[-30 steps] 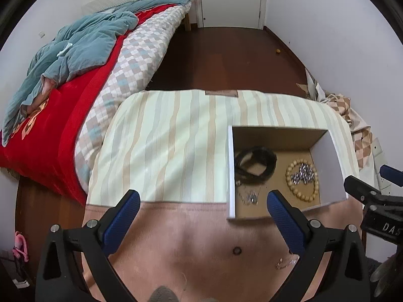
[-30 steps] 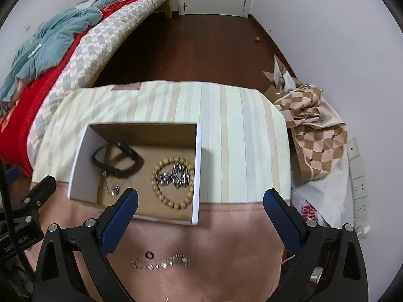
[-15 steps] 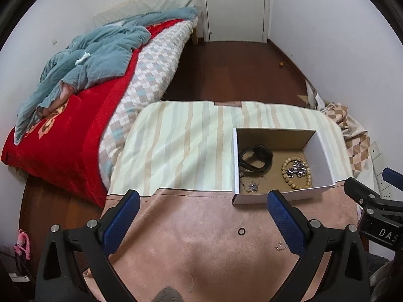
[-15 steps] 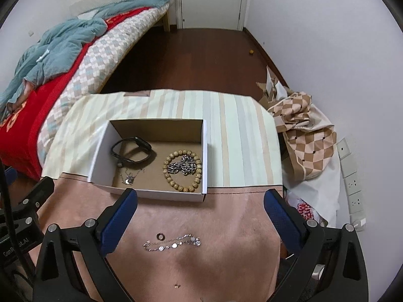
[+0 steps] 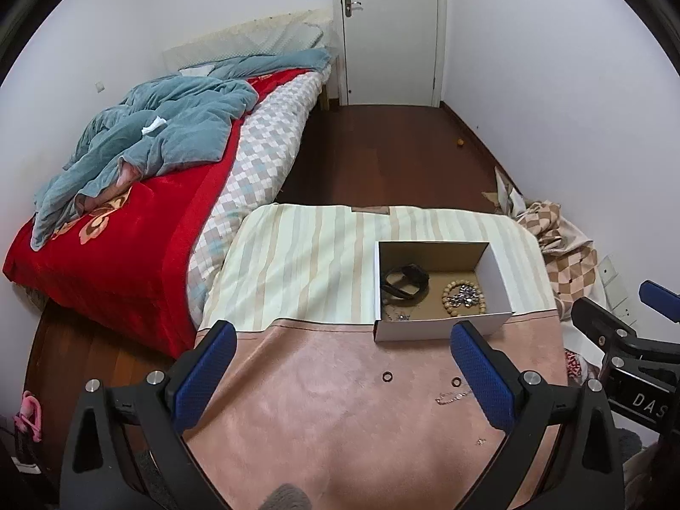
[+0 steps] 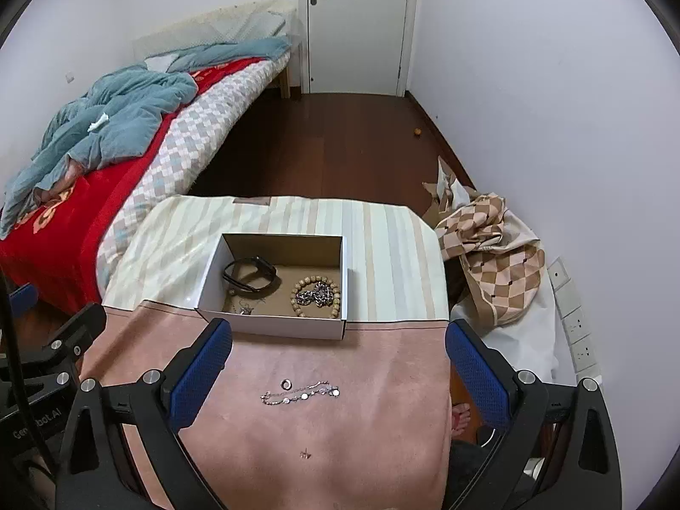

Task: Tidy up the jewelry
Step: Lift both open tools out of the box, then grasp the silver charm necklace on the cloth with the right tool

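Cardboard box [image 6: 272,323] sits where striped cloth meets pink cloth on the desk, already holding a black band [image 6: 250,275], a bead bracelet [image 6: 316,293] and a small chain, likely as the collecting place; a silver chain bracelet [image 6: 299,393] and a ring [image 6: 285,383] lie loose nearer; both grippers, left [image 5: 340,382] and right [image 6: 340,378], hang released and empty, and have drawn back and risen since a second ago, the box now looking farther off.

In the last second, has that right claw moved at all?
Yes. The right claw has pulled up and back: the white box, nearly between its fingers before, now sits smaller and farther ahead.
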`<state>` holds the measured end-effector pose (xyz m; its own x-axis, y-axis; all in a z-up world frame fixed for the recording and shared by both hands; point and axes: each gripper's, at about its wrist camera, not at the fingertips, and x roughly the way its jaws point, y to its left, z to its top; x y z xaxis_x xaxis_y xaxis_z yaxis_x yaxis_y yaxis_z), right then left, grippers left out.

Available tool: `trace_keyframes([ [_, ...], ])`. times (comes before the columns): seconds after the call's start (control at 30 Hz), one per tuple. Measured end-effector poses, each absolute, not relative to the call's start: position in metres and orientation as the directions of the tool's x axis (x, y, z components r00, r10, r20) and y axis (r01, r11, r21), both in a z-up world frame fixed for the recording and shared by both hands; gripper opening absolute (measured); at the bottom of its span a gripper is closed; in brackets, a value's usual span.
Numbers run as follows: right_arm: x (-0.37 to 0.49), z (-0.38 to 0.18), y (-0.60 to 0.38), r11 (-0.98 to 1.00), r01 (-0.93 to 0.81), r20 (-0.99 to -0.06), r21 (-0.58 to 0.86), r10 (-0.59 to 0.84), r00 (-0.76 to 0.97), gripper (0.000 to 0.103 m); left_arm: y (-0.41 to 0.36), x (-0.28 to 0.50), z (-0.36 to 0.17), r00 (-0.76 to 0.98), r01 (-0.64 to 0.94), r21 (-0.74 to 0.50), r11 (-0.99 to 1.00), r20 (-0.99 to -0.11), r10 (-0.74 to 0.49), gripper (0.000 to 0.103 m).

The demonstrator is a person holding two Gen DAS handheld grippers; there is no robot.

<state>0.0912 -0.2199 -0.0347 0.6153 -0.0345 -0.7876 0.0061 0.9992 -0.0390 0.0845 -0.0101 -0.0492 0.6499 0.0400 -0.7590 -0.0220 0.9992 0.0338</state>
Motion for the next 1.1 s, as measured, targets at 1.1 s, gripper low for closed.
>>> trace_keyframes([
  [1.1,0.116,-0.255,-0.257,0.994,0.081,-0.923,0.072,0.036,0.384,0.063,-0.002,0.1,-0.225,0.388,-0.114,0.182,0.977,-0.897,0.212,0.103],
])
